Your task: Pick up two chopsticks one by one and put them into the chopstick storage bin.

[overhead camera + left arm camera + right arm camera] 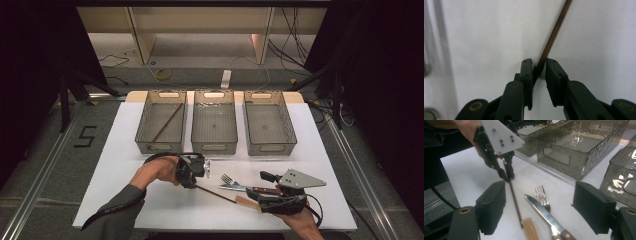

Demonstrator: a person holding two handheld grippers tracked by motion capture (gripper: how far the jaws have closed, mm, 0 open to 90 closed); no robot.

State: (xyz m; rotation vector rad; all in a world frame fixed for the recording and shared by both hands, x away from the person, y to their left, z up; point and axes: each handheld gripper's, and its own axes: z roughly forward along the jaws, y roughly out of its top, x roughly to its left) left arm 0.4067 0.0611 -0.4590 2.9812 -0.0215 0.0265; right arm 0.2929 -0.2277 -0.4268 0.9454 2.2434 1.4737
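A thin brown chopstick lies on the white table. My left gripper points down over its far end. Its jaws stand narrowly apart with the stick between them; the left pad is at the stick and a thin gap shows on the other side. My right gripper rests open near the front edge, with a fork and a wood-handled knife lying between its wide jaws. A pale beige handle lies beside the knife.
Three smoky plastic bins stand in a row at the back: the left bin holds another chopstick, then the middle bin and the right bin. The white tabletop ends close in front of my hands.
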